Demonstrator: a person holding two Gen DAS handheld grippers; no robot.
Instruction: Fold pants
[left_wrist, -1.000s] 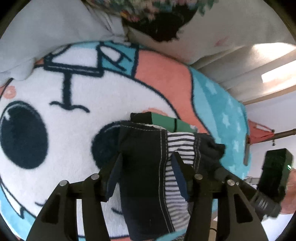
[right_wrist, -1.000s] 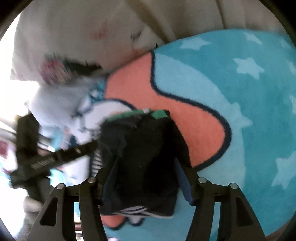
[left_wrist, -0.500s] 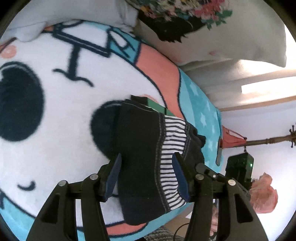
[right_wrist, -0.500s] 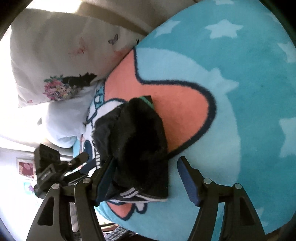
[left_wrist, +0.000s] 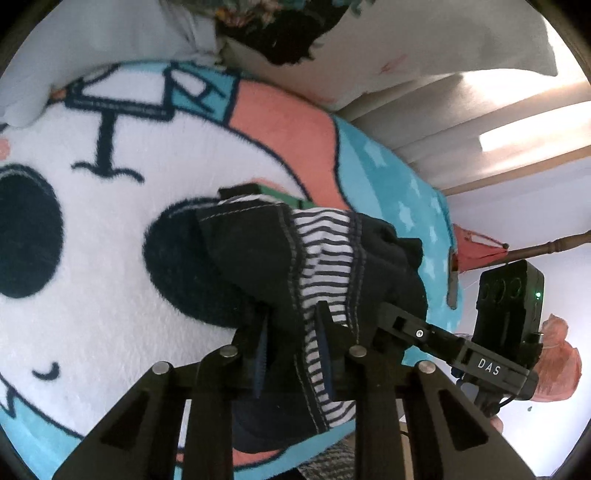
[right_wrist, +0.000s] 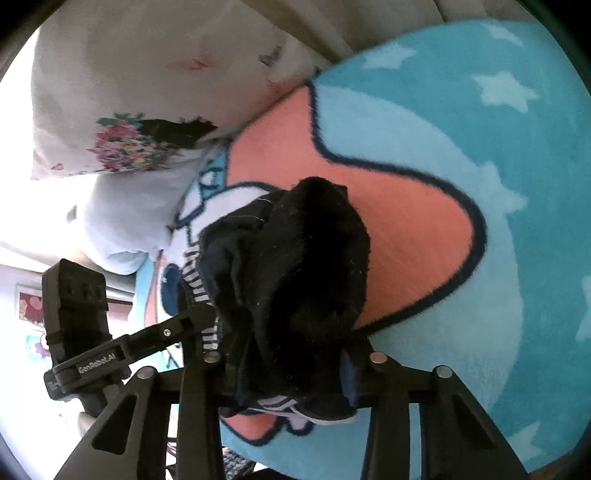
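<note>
A: Since half a second earlier both hand-held grippers closed. Your left hand-held gripper (left_wrist: 291, 354), which had stood wide around the waistband, pinched down on the striped lining, and your right hand-held gripper (right_wrist: 288, 373) went from spread fingers to clamped on the bunched black cloth.

B: Noted. Where did the pants (left_wrist: 295, 266) sit at that point?

A: They lay crumpled on the cartoon blanket (left_wrist: 110, 229), over the white face and the dark round patch of the print, close to the blanket's near edge. A pillow (right_wrist: 147, 92) lay well behind them. In the right wrist view the cloth was a dark heap against the orange patch, and its far end could not be made out.

B: Judgement on the step?

A: You appeared to have taken the waist at two points, close together, the other tool visible just beside in each view. To do it well, you needed to lift and draw the two grips apart so the waistband went taut, then shake the legs down before laying them flat.

B: Risks?

A: The left grip held mostly lining, so my judgement was that the outer layer could slip. The right grip held a thick wad and might have carried more than one layer.
</note>
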